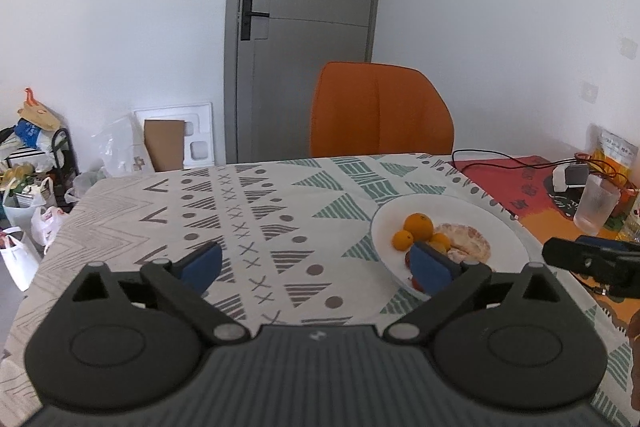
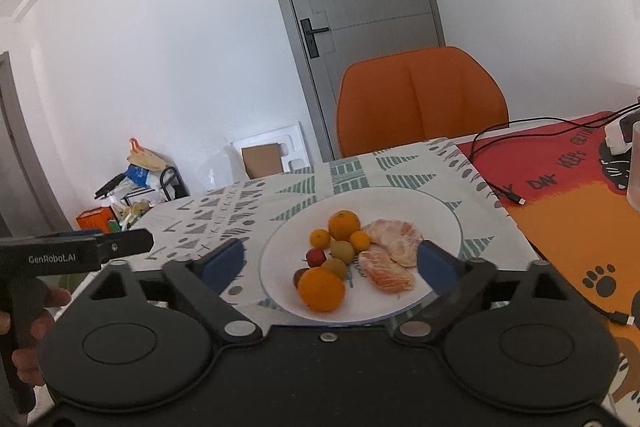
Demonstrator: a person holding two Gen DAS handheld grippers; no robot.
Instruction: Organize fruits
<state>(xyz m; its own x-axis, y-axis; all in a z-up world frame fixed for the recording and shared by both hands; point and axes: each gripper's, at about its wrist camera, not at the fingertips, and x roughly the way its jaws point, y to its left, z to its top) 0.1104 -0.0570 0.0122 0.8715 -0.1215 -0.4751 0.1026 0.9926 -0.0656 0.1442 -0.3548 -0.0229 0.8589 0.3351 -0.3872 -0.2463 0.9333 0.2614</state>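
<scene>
A white plate (image 2: 440,223) on the patterned tablecloth holds several fruits: a big orange (image 2: 321,289) at the front, smaller oranges (image 2: 344,225), two kiwis (image 2: 342,251), a small red fruit (image 2: 316,257) and peeled pomelo pieces (image 2: 394,241). My right gripper (image 2: 332,263) is open and empty, its jaws spread on both sides of the plate. My left gripper (image 1: 316,263) is open and empty over the cloth, left of the plate (image 1: 508,227); its right finger overlaps the plate's edge. The oranges (image 1: 418,226) show there too.
An orange chair (image 1: 380,111) stands behind the table. A red-orange mat (image 2: 580,195) with black cables (image 2: 500,163), a white charger (image 1: 566,177) and a clear ribbed glass (image 1: 596,203) lie right of the plate. Bags and clutter (image 1: 32,163) are on the floor left.
</scene>
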